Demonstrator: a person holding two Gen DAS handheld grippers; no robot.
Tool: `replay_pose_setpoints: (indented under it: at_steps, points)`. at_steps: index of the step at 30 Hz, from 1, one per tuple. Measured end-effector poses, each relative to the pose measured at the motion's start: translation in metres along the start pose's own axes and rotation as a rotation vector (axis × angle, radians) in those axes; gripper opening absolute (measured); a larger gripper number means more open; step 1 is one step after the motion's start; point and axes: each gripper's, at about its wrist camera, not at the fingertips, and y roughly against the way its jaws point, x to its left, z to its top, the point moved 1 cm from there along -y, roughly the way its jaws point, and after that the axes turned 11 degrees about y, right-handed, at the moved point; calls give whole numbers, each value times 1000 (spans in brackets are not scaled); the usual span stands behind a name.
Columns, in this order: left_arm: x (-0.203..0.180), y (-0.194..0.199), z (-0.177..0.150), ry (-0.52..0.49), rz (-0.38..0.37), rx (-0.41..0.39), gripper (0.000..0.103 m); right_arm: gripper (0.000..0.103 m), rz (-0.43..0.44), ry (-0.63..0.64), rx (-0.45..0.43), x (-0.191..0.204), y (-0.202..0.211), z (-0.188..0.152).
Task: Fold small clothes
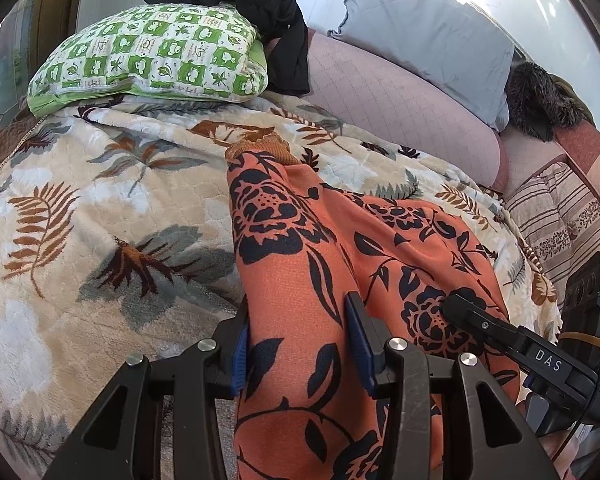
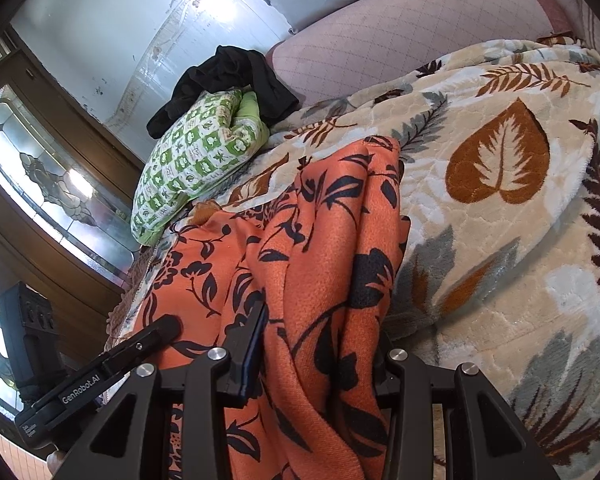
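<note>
An orange garment with a black flower print [image 1: 300, 240] lies bunched on a leaf-patterned blanket [image 1: 100, 208]. My left gripper [image 1: 298, 336] has a thick fold of the garment between its blue-padded fingers and is shut on it. The right gripper shows at the right of the left wrist view [image 1: 460, 308], lying on the same cloth. In the right wrist view my right gripper [image 2: 320, 344] holds another bunch of the garment [image 2: 324, 240] between its fingers. The right finger is hidden under the cloth. The left gripper [image 2: 168, 328] shows at the left.
A green checked pillow [image 1: 152, 60] with a black garment [image 1: 260, 4] on it lies at the bed's far end. A pink bolster [image 1: 400, 92] and a grey pillow [image 1: 428, 28] lie behind. A striped quilt [image 1: 560, 216] is at right. A wooden door with glass [image 2: 40, 168] stands left.
</note>
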Motion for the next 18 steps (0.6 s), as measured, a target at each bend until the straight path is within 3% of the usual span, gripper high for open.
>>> replay_pose_setpoints:
  at_steps: [18]
  points:
    - [-3, 4, 8, -24, 49, -18, 45, 42, -25, -41, 49, -10, -10, -5]
